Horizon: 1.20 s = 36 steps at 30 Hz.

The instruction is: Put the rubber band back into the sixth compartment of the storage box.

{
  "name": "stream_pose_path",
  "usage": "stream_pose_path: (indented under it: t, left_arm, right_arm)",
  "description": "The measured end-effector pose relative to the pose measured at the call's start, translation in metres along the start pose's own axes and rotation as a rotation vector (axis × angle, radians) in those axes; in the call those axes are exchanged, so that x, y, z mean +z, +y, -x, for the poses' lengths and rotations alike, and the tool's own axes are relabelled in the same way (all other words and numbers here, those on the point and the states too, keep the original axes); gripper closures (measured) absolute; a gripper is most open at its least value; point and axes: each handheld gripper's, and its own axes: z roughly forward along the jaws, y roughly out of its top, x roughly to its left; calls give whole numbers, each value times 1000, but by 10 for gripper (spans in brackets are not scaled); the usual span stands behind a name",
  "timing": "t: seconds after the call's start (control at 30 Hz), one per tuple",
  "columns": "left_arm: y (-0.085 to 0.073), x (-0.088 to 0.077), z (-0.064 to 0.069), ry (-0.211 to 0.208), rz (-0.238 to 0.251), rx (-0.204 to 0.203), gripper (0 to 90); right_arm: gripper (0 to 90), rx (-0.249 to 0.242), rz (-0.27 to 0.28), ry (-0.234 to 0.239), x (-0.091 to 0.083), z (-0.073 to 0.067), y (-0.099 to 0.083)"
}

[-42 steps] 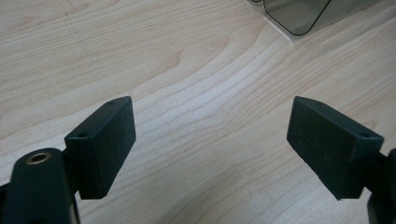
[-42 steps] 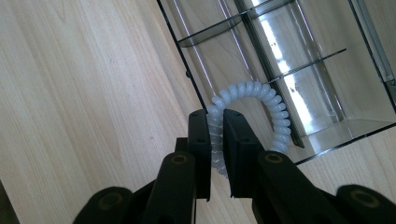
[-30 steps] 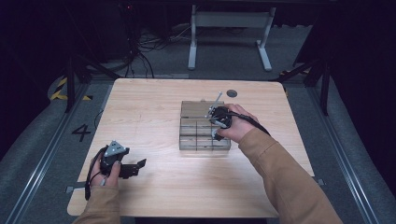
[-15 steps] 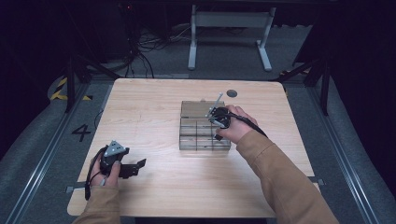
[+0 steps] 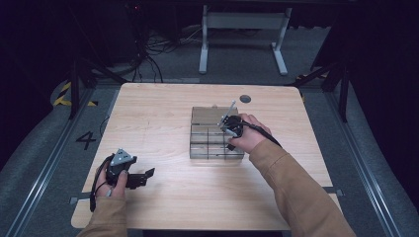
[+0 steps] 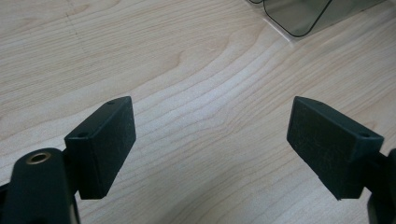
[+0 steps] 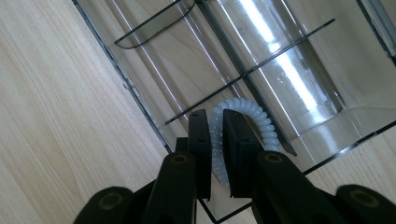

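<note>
- Bench: pale wood, rounded corners; a small dark disc sits near its far edge, right of centre.
- Tray: clear smoky plastic, split by thin dividers into compartments; stands on the bench right of centre, closer to the far edge than the near one. One corner of it appears at the top of the left gripper view.
- Coil: white, ribbed, spiral-wound cord, bent in an arch; it hangs over a compartment at the tray's edge. Whether its lower end touches the tray floor cannot be told.
- Right gripper: jaws drawn narrow and clamped on the coil, pads pressing it from both sides. In the high view the gripper is held over the tray's right side, the sleeve reaching in from the bench's near right corner.
- Left gripper: rests low near the bench's near left corner, well apart from the tray. Jaws spread wide, only bare wood between the pads.
</note>
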Motion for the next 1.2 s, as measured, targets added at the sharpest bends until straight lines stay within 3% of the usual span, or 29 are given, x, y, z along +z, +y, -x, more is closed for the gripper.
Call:
stream_pose_path:
  t: [0.93,1.2]
  left_arm:
    - [0,1,1,1,0,3,163]
    - [0,2,1,-2,-5,2,163]
  right_arm:
    - [824,18,9,19,14,0,-1]
    - [768,28,-4,34,16,1,-3]
